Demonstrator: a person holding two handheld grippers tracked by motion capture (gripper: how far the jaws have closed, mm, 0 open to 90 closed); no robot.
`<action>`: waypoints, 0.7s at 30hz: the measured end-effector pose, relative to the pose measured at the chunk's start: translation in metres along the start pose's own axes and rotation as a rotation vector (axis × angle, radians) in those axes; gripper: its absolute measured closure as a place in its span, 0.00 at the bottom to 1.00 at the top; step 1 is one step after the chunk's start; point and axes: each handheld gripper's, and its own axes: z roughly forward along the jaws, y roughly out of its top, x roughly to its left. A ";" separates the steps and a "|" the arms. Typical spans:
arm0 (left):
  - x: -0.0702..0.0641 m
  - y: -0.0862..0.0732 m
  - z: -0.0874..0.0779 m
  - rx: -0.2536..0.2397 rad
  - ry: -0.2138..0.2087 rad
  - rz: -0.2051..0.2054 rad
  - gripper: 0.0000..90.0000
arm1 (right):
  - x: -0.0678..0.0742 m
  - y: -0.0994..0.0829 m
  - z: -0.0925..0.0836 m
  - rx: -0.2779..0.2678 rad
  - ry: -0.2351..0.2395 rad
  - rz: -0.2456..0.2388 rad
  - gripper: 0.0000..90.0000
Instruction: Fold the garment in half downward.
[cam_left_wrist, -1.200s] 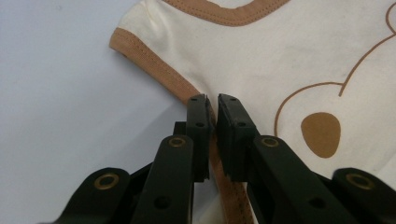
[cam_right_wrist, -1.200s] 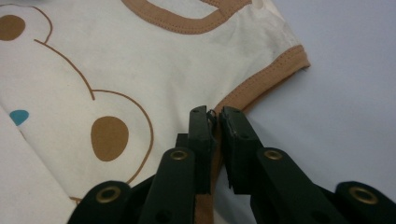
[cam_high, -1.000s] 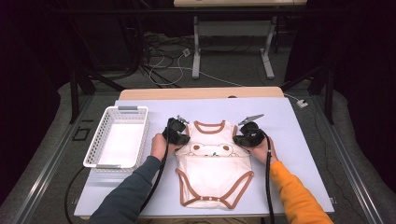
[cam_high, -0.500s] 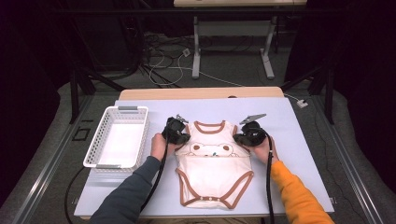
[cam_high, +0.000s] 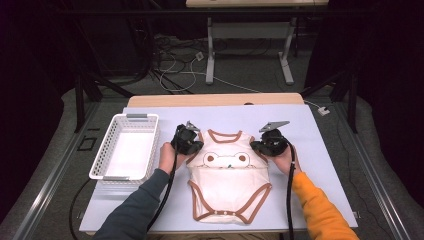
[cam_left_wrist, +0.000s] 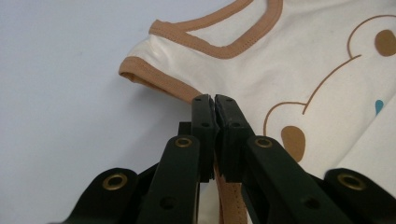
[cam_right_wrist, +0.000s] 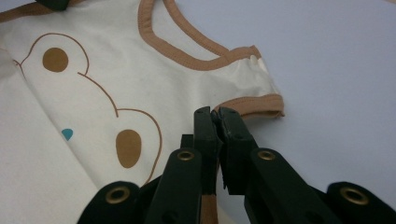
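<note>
Left gripper (cam_high: 192, 140): my jaws pinched tight together, tips pointed inward and down; seen close in the left gripper view (cam_left_wrist: 214, 100). Left hand (cam_high: 167, 156) behind it, forearm in a dark teal sleeve. Right gripper (cam_high: 261, 144): jaws likewise clamped, tips inward (cam_right_wrist: 214, 112). Right hand (cam_high: 285, 159), forearm in an orange sleeve.
</note>
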 end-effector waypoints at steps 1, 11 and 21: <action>0.000 0.000 -0.001 -0.001 -0.004 0.000 0.97 | 0.000 0.000 -0.001 -0.009 -0.002 -0.003 0.96; -0.009 0.000 -0.012 -0.049 0.002 0.020 0.97 | 0.005 0.003 -0.013 -0.033 0.000 -0.024 0.96; -0.014 -0.005 -0.027 -0.073 0.001 0.038 0.97 | 0.011 0.006 -0.026 -0.055 -0.003 -0.049 0.96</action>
